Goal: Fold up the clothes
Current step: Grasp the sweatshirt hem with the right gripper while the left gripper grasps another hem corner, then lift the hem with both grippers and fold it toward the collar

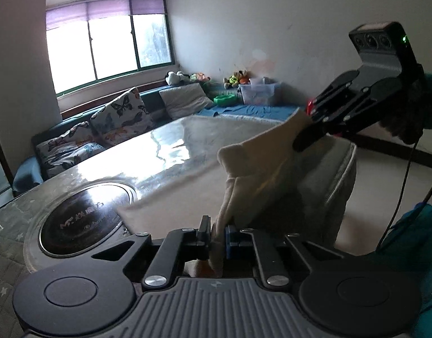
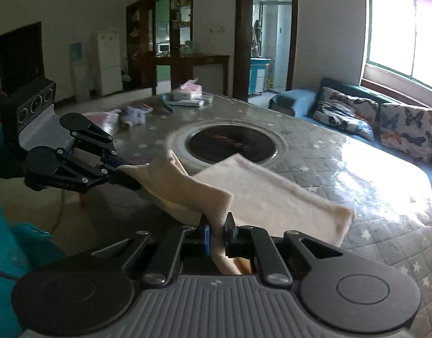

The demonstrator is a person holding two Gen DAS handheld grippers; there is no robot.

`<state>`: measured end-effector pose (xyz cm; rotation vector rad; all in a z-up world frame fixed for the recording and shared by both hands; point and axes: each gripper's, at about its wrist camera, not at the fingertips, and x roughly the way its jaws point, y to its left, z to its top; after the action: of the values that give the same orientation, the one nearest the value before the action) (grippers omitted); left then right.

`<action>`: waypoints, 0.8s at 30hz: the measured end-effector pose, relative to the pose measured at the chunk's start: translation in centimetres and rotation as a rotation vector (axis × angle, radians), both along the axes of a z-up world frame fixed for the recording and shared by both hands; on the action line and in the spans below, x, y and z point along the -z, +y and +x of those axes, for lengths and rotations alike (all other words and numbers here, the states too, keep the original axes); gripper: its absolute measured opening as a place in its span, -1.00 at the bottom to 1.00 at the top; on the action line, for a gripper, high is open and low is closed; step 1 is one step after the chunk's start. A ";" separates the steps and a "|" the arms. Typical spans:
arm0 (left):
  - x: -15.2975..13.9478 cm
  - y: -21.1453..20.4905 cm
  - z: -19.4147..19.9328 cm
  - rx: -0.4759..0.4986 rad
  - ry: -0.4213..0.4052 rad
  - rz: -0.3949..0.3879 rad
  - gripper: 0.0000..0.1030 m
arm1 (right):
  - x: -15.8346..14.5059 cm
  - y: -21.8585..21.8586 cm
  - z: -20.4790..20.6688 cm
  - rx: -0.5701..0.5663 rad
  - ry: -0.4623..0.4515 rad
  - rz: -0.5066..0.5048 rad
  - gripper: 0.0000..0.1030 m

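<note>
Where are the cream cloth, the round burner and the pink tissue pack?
cream cloth [image 2: 272,197], right wrist view, flat middle part
round burner [image 2: 230,146], right wrist view, dark glass centre
pink tissue pack [image 2: 192,88], right wrist view, its top

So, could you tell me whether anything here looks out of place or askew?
Nothing is spilled or damaged. The cream cloth lies crooked, one corner overlapping the round black hotplate set into the table. The left gripper and right gripper each pinch a near corner.

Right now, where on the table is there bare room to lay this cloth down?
Bare room: the quilted table between the round hob, the cream cloth and the sofa-side edge, and the strip nearer than the cloth. Crowded: the far end, with the tissue pack and small items.
</note>
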<state>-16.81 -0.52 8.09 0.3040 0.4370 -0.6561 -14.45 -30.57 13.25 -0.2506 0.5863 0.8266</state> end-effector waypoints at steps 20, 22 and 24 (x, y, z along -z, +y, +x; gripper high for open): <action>5.4 -4.1 18.3 -0.203 0.143 0.041 -0.79 | 5.4 1.4 18.3 0.209 0.121 -0.070 -0.84; 6.2 -4.2 19.2 -0.218 0.161 0.043 -0.78 | 7.0 1.7 19.3 0.242 0.136 -0.076 -0.84; 6.5 -4.1 19.7 -0.245 0.167 0.045 -0.70 | 8.5 2.0 19.7 0.281 0.159 -0.082 -0.77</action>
<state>2.94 -4.62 1.54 0.2345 0.6383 -0.4337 5.26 -28.59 4.74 -0.1727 0.7857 0.5539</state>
